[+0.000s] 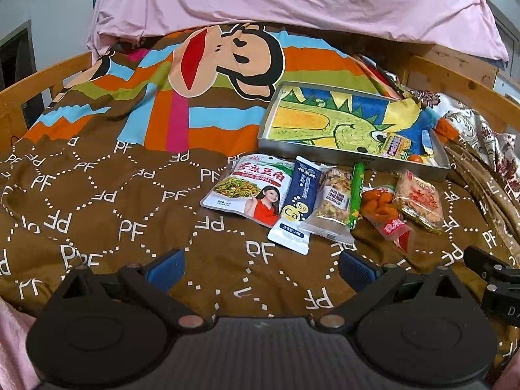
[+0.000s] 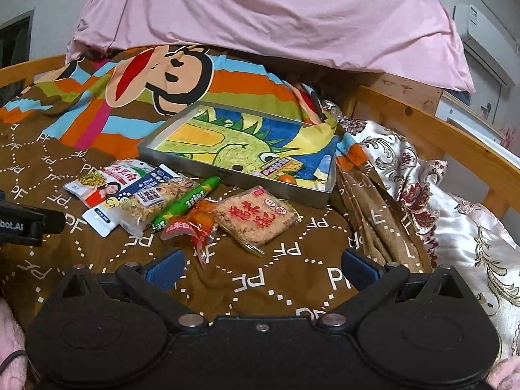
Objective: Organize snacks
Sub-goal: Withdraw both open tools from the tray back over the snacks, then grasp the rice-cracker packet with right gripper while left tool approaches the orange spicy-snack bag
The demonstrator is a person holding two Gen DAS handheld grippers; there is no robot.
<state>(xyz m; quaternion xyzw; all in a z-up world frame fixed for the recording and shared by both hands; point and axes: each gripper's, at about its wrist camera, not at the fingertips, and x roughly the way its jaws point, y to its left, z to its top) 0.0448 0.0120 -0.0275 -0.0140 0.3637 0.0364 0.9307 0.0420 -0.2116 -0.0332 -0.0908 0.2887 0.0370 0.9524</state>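
The metal tray (image 1: 351,154) with the dinosaur drawing on its floor serves as the landmark here, resting on a brown quilt (image 1: 130,201) printed with "PF". In front of the tray's near wall a row of snack packets lies on the quilt. Farthest to the left of the tray's near-left corner is the white bean-snack pouch (image 1: 248,190) showing a woman in red; overlapping its right edge is the dark blue-and-white sachet (image 1: 294,208) (marked "Ca"). Next comes the clear granola-like bar (image 1: 333,208), then the slim green stick (image 1: 356,195), the orange-filled packet with a red tail (image 1: 383,214), and, below the tray's near-right part, the flat rice cracker pack (image 1: 419,200). Inside the tray, in its near-right corner, sit a small yellow packet (image 1: 396,145) and a small orange item (image 1: 415,159).

The left gripper (image 1: 260,268) hovers over bare quilt well in front of the tray, nearer than the whole row, its blue-padded jaws spread wide and holding nothing. The right gripper (image 2: 261,268) is likewise spread and empty; the orange packet's tail (image 2: 203,247) lies just ahead, between its fingers' line, and the rice cracker pack (image 2: 256,217) sits beyond, in front of the tray (image 2: 240,175).
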